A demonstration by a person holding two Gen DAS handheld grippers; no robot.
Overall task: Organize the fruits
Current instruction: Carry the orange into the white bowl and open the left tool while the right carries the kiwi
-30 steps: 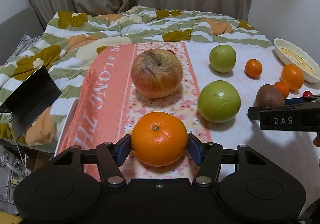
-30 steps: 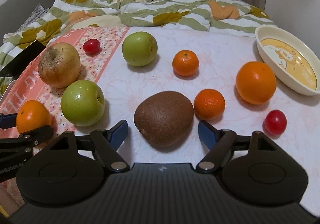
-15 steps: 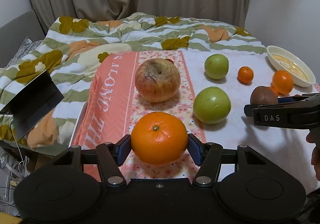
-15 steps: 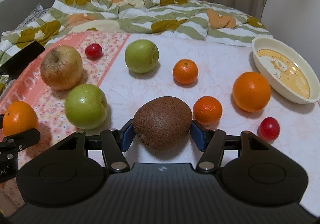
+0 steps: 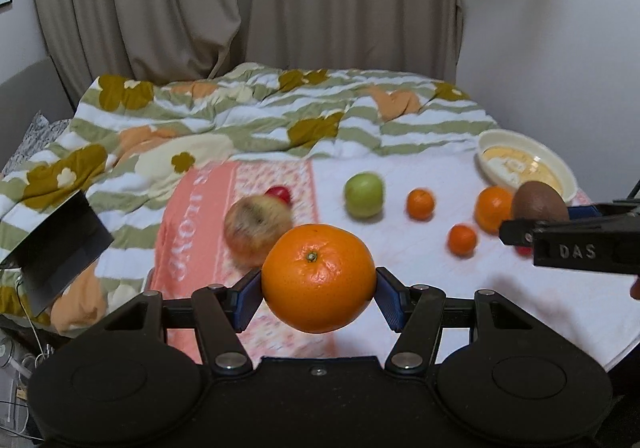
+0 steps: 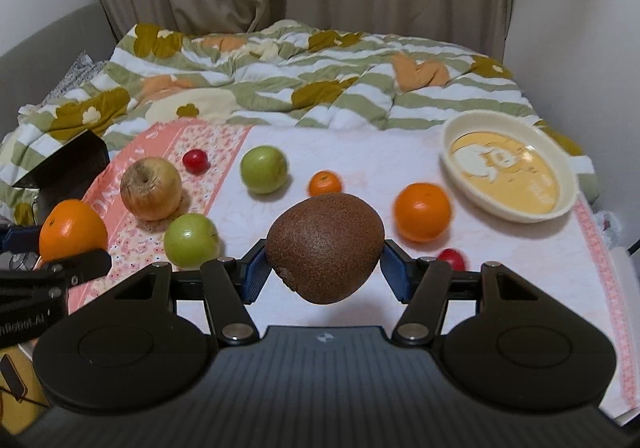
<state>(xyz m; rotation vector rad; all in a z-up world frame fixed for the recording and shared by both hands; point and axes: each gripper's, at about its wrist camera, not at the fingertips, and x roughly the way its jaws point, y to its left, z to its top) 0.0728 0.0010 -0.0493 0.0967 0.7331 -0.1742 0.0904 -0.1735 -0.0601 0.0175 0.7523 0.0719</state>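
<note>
The left gripper [image 5: 319, 286] clamps a large orange [image 5: 318, 278] above the floral cloth [image 5: 420, 288] on the bed. The right gripper [image 6: 323, 270] grips a brown kiwi [image 6: 325, 248], also lifted. The held orange hides part of a blurred russet apple [image 5: 252, 226]; a cherry tomato [image 6: 454, 258] peeks from behind the right gripper. A cream bowl [image 6: 568, 178] sits at the far right, apart from the loose fruit.

The quilt [image 6: 320, 88] is white with green stripes and mustard flowers. Beside the cream bowl [image 6: 560, 208] lies an orange [image 6: 422, 211]; the kiwi [image 6: 324, 242] is brown.
</note>
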